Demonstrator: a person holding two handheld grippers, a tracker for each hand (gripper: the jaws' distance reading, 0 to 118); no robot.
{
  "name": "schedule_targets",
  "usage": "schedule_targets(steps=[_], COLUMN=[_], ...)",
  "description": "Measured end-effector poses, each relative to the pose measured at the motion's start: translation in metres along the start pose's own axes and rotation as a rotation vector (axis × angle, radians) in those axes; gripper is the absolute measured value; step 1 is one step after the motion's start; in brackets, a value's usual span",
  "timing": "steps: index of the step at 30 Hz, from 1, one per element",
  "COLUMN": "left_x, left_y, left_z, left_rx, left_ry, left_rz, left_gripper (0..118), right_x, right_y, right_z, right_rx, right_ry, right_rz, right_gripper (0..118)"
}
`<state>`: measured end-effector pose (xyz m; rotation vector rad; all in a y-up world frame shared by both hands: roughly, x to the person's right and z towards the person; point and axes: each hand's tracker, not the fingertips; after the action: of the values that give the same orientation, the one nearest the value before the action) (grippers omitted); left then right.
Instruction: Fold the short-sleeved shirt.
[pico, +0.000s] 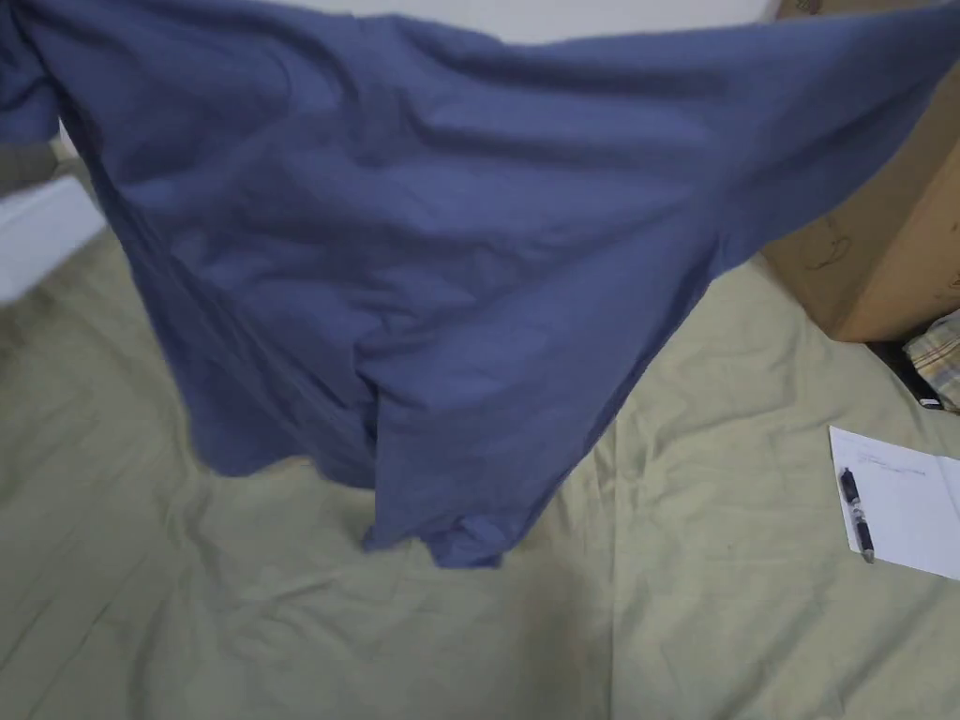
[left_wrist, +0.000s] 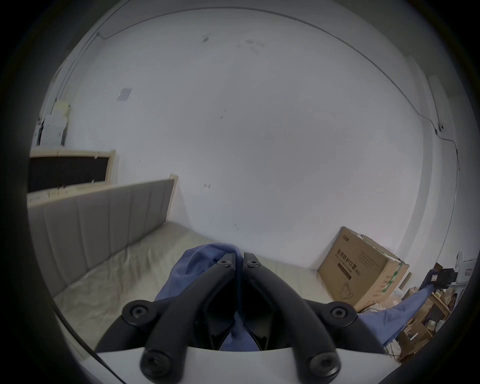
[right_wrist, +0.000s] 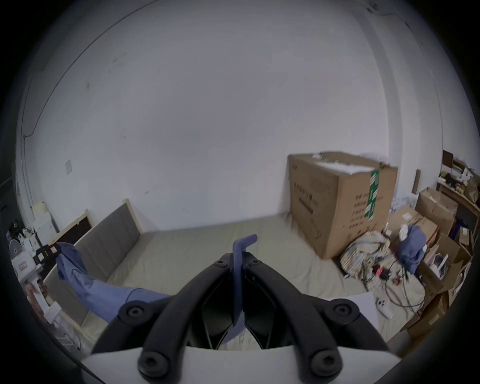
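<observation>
Printed writing on the cardboard box (right_wrist: 337, 205) is not legible. Left gripper (left_wrist: 239, 257), lower centre of its view, is clenched on the blue shirt (pico: 422, 281). Right gripper (right_wrist: 237, 256) likewise pinches a shirt edge. The shirt hangs spread between them above the bed sheet (pico: 703, 562), hem touching it.

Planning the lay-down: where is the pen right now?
In the head view, the pen lies on the white paper at the right edge of the bed sheet, below the cardboard box.
</observation>
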<state>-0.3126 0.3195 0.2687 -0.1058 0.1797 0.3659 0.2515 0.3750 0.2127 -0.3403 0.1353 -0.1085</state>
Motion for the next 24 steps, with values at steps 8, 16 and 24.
schedule_targets(steps=[8,16,24], left_x=[0.063,0.103,0.124], left_y=[0.075,0.105,0.101], left_z=[-0.070,-0.145,-0.219], left_rx=[0.030,0.074,0.114], left_ry=[0.080,0.138,0.171], left_rz=[-0.161,-0.198,-0.201], left_gripper=[1,1,1], right_x=[-0.016,-0.036,-0.048], right_y=[0.076,0.137,0.168], right_z=[-0.028,-0.089,-0.156], right_rx=[0.098,0.180,0.220], right_ry=[-0.128,-0.239,-0.285], right_rz=[-0.003,-0.032,-0.045], right_gripper=[3,3,3])
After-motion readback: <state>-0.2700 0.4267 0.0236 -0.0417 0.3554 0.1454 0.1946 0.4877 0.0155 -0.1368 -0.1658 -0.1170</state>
